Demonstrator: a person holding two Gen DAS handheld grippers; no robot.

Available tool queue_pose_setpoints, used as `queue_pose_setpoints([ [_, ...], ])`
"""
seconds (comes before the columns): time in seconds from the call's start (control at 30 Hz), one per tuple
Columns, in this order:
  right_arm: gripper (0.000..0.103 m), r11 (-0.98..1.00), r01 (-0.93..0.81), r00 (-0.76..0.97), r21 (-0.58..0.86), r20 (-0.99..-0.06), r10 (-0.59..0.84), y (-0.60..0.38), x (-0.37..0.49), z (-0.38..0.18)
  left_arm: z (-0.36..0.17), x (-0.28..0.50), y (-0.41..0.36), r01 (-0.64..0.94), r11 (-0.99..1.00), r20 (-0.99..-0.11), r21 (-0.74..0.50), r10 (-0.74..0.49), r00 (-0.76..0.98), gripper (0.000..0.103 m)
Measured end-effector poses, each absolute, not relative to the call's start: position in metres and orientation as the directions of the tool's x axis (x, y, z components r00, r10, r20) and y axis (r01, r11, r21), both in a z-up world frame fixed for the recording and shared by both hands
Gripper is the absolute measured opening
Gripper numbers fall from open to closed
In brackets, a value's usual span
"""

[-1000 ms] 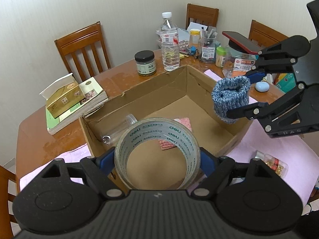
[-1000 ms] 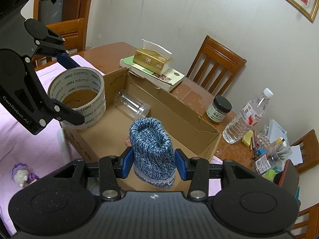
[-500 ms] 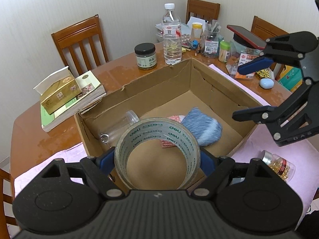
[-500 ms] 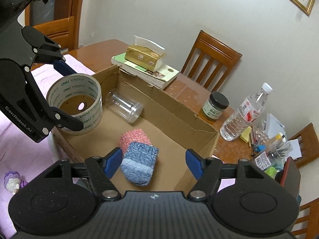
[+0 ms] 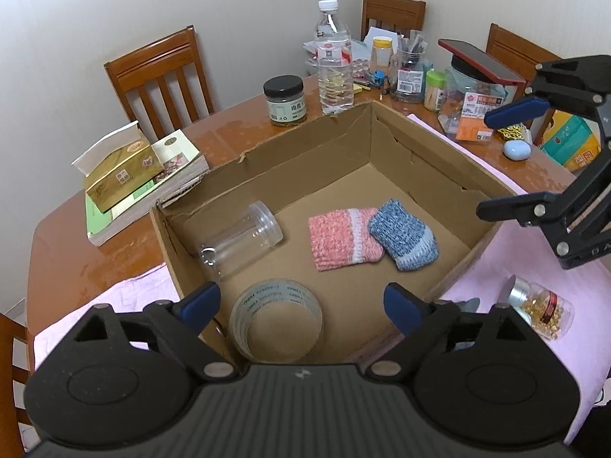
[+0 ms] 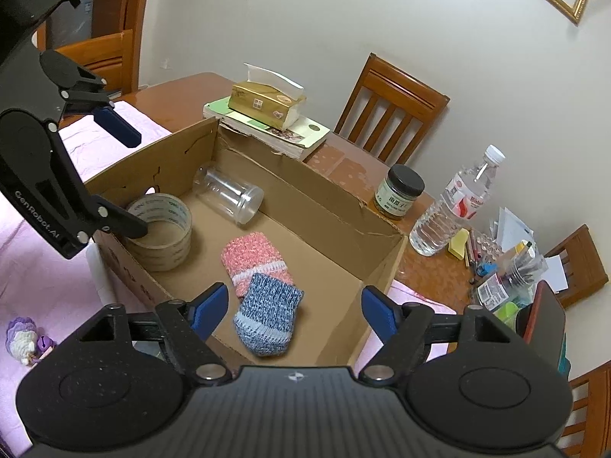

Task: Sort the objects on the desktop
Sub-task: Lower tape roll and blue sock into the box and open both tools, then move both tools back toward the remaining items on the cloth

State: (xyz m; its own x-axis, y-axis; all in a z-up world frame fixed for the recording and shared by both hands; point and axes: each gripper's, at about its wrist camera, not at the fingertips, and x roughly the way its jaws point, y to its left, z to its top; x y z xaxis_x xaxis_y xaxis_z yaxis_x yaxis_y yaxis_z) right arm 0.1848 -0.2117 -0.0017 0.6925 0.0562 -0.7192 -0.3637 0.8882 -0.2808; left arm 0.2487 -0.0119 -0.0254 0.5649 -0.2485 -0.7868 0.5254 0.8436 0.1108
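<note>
An open cardboard box (image 5: 267, 160) (image 6: 313, 198) holds a roll of clear tape (image 5: 277, 315) (image 6: 162, 229), a clear plastic jar (image 5: 240, 238) (image 6: 229, 194) on its side, a pink knitted sleeve (image 5: 341, 238) (image 6: 254, 261) and a blue knitted sleeve (image 5: 404, 234) (image 6: 269, 313). My left gripper (image 5: 301, 301) hangs over the box's near corner above the tape, its jaws opening and nothing held between them. My right gripper (image 6: 294, 311) hovers above the blue sleeve, jaws opening, the pads clear of it. Each gripper shows in the other's view: the right gripper (image 5: 500, 160), the left gripper (image 6: 126, 179).
A tissue box (image 5: 122, 171) lies on books left of the box. A dark-lidded jar (image 5: 285, 101), a water bottle (image 5: 334, 65) and a cluttered pen jar (image 5: 410, 72) stand behind. A small bottle of gold beads (image 5: 538, 307) and a crocheted toy (image 6: 25, 337) lie on the pink cloth.
My right gripper opened and the blue sleeve dropped into the box beside the pink one. Then my left gripper opened and the tape roll fell to the box floor.
</note>
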Motion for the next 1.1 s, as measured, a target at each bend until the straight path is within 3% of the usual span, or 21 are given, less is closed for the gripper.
queue_pose_setpoints([
  [0.13, 0.085, 0.891, -0.362, 0.692, -0.274, -0.72, 0.06, -0.21, 0.18, -0.002, -0.023, 0.24, -0.01, 0.524, 0.845, -0.788, 0.105, -0.25, 0.562, 0.093],
  [0.37, 0.099, 0.902, -0.352, 0.699, -0.248, -0.71, 0.078, -0.207, 0.165, -0.001, -0.019, 0.22, -0.006, 0.513, 0.853, -0.784, 0.098, -0.251, 0.568, 0.094],
  [1.1, 0.103, 0.932, -0.334, 0.653, -0.144, -0.748, 0.118, -0.201, 0.109, -0.02, -0.051, 0.15, 0.0, 0.518, 0.855, -0.828, 0.024, -0.274, 0.49, 0.094],
])
